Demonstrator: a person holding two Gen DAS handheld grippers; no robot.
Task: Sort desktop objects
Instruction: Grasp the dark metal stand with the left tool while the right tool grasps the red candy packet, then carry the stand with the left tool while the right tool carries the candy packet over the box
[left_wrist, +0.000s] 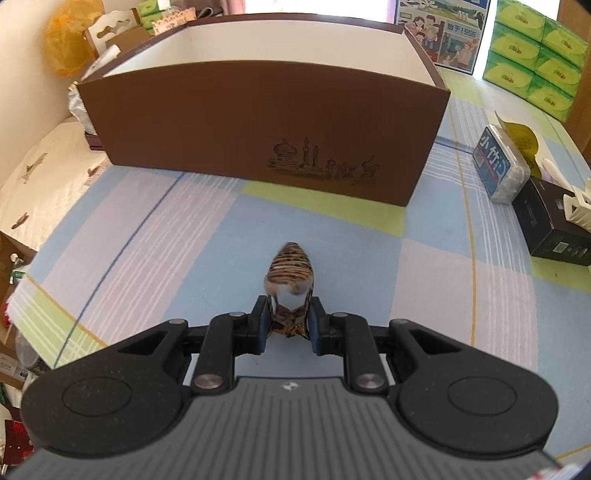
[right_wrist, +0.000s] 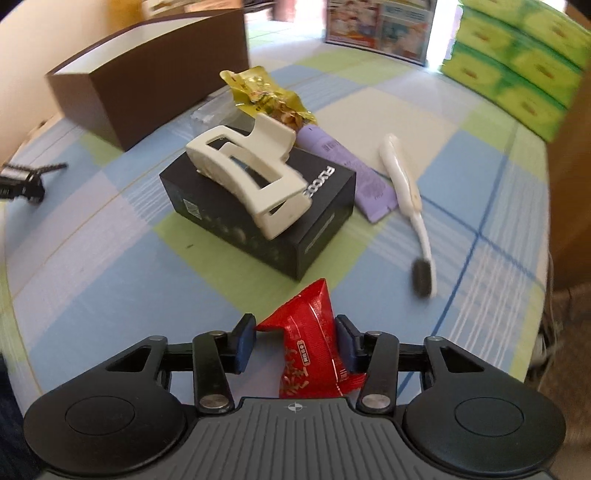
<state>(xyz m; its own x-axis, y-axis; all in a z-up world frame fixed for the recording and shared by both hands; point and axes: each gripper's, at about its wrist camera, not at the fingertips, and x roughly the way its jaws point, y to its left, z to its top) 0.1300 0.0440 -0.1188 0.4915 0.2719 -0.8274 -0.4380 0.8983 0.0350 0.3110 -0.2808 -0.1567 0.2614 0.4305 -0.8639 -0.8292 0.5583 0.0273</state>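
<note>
My left gripper (left_wrist: 287, 325) is clamped tight on a small tiger-striped wrapped sweet (left_wrist: 290, 275), gripping its twisted end so the body sticks out ahead, clear of the checked tablecloth (left_wrist: 147, 229). I have it pointed at the open brown box (left_wrist: 258, 125), which stands just beyond and is, I judge, the bin for this sort of thing.

My right gripper (right_wrist: 295, 341) has its jaws narrowed around a red snack packet (right_wrist: 310, 343). The right pad touches the foil; the left pad looks a hair short of the packet's folded corner (so I would not call it a firm hold yet). The packet lies at the near edge of the table, which is why I come at it steeply from above.

The rest waits: a white hair claw (right_wrist: 247, 177) sits on a black carton (right_wrist: 258, 221), with a yellow snack bag (right_wrist: 266, 96), a lilac tube (right_wrist: 347, 173) and a white toothbrush (right_wrist: 406, 199) beside it.
</note>
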